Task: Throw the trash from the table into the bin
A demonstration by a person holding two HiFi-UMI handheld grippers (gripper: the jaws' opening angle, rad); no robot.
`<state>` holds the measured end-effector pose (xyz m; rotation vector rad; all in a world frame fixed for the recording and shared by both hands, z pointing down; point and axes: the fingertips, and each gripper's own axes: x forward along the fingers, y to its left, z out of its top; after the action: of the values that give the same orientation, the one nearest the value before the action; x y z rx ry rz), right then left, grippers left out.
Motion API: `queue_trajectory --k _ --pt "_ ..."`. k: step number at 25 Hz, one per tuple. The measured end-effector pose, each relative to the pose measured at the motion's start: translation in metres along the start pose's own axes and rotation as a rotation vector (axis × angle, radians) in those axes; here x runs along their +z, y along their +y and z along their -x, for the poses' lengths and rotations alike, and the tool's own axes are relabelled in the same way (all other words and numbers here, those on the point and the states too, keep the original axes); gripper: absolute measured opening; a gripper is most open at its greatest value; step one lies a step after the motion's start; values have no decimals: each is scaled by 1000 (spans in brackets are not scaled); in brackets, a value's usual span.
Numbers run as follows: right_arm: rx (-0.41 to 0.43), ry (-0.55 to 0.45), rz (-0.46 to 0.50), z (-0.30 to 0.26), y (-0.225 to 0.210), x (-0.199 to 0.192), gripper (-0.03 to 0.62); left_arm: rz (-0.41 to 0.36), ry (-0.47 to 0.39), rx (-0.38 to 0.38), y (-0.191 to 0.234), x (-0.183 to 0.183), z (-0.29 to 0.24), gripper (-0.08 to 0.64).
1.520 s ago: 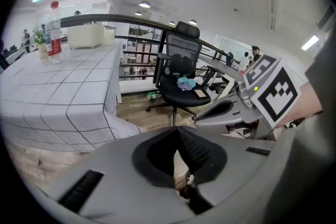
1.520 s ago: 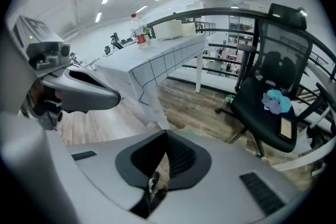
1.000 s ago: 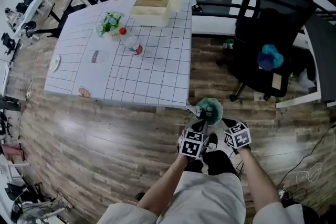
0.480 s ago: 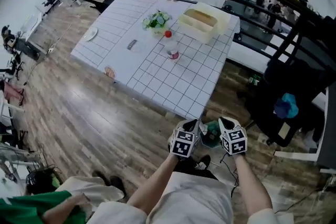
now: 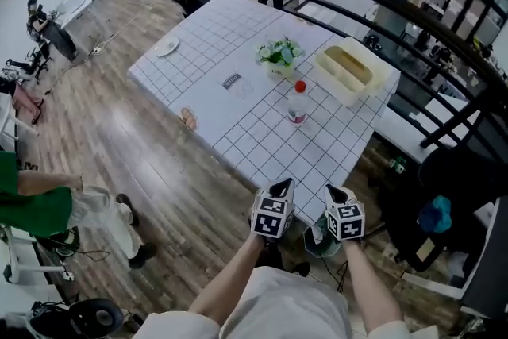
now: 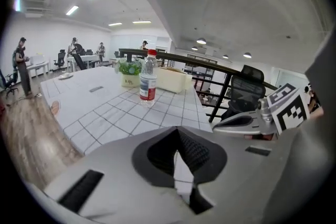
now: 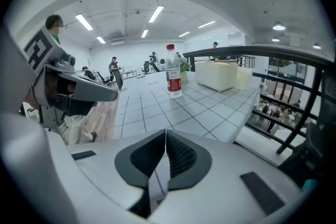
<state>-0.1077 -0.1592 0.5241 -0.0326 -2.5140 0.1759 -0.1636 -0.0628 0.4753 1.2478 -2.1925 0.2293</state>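
Head view: left gripper (image 5: 282,184) beside right gripper (image 5: 332,190), both with jaws together

The table (image 5: 230,36) is white, ruled with a thin dark grid. The clear bottle (image 5: 297,103) on it has a red cap and red label. The tray (image 5: 349,71) at its far right is cream. The plank floor (image 5: 159,194) is streaked grey-brown, and the near bin (image 5: 319,240) is green.
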Motion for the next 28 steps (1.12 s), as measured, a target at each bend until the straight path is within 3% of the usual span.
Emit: queue_trajectory --k 4,7,14,16,24,27,28 --pt "7 -34 21 -43 -3 64 31 -12 -31 -9 42 46 -24 25" --pt "15 -46 17 -72 0 102 96 -23 -24 -28 68 68 -41 25" --pt "-31 -35 14 -143 -16 152 417 -13 -18 -78 107 104 -83 25" --pt "-41 -23 23 -159 -18 160 457 -26 -8 -96 114 107 -90 25" --pt "-47 30 109 -216 -15 186 450 -49 50 -108 147 96 -106 25" --pt "-78 26 103 -219 -14 184 336 -55 86 -114 146 82 -109 25" --pt "-70 13 96 -219 -12 184 334 -60 94 -116 144 79 -109 25"
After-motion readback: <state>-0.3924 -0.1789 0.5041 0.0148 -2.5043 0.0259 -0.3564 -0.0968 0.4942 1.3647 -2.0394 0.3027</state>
